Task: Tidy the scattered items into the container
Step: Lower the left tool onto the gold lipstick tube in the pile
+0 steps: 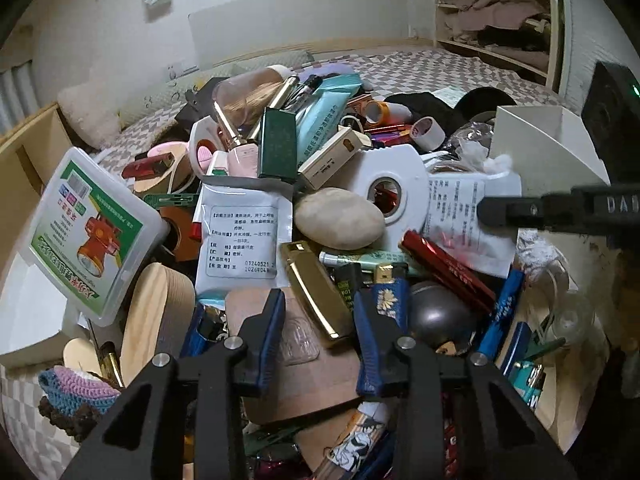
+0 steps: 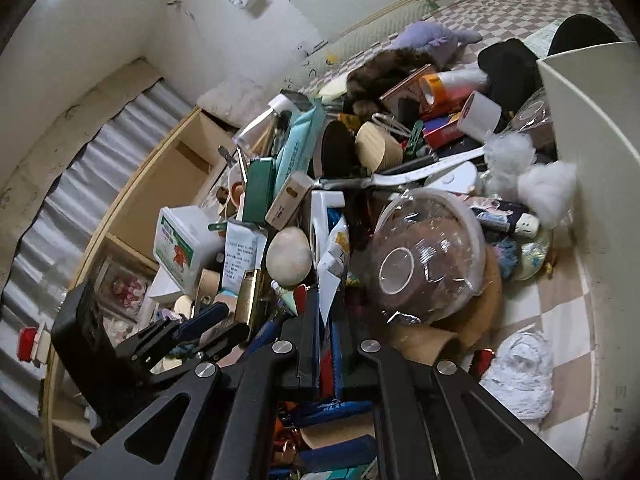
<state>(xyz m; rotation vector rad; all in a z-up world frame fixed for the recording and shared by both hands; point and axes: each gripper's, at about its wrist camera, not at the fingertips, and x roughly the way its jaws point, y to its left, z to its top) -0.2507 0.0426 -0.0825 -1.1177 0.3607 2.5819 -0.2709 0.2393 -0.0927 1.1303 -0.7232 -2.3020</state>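
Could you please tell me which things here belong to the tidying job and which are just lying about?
Job: white container, gold lighter, stone, sachet, red tube.
Lying about: checkered bedsheet, pillow, shelf of clothes.

Both wrist views look steeply down, close over the same clutter pile [image 1: 320, 200].

I see the scattered items heaped on a checked bedspread [image 2: 560, 292]. A gold lighter [image 1: 318, 290] lies slantwise near the front of the heap, just below a smooth beige stone [image 1: 340, 218]. Left of the stone rests a white medicine sachet [image 1: 240, 232]; further left a white plastic case [image 1: 88, 232] leans tilted. A clear domed lid [image 2: 424, 256] sits upturned. The white container [image 2: 592, 200] stands at the right edge, cotton tufts [image 2: 548, 188] touching its wall.
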